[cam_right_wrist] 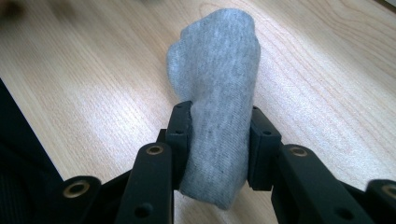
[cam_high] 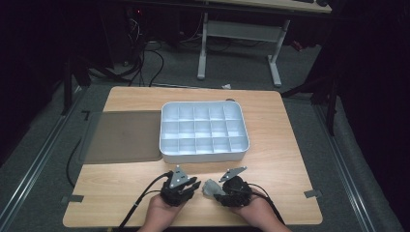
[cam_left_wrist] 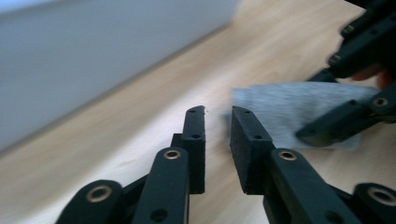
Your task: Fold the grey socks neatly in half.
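Two claws over wooden table [cam_high: 285, 145]: right [cam_right_wrist: 219, 140] pinches grey cloth [cam_right_wrist: 217, 70], left [cam_left_wrist: 217, 135] spread.

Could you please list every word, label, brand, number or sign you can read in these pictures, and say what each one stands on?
There is none to read. The grey folded cloth between the right gripper's pads is plain knit. The white compartment box, the translucent lid beside it, the wooden table and the left gripper show no lettering. The dark background is too dim to tell.
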